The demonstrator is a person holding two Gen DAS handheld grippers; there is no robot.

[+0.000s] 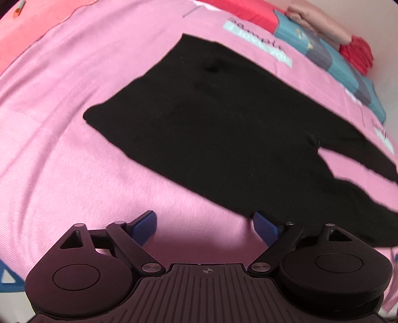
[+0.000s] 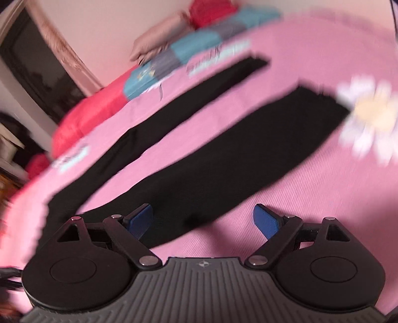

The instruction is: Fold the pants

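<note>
Black pants (image 1: pixel 211 134) lie flat on a pink bedspread (image 1: pixel 62 124), waist end toward the upper left, the two legs splitting at the right edge. My left gripper (image 1: pixel 205 224) hovers open just below the pants' near edge, its right blue pad close to the cloth, with nothing between the pads. In the blurred right wrist view the pants' two legs (image 2: pixel 223 159) stretch away toward the upper right. My right gripper (image 2: pixel 202 222) stands open over the near leg's edge, the left blue pad above black cloth and the right one above pink sheet, gripping nothing.
A red pillow (image 1: pixel 248 10), a teal and grey pillow (image 1: pixel 330 59) and a red cloth (image 1: pixel 358 53) line the bed's far side by the wall. The bedspread carries printed labels (image 1: pixel 258 42) and a white daisy (image 2: pixel 368 116). A dark framed panel (image 2: pixel 37 64) stands beyond the bed.
</note>
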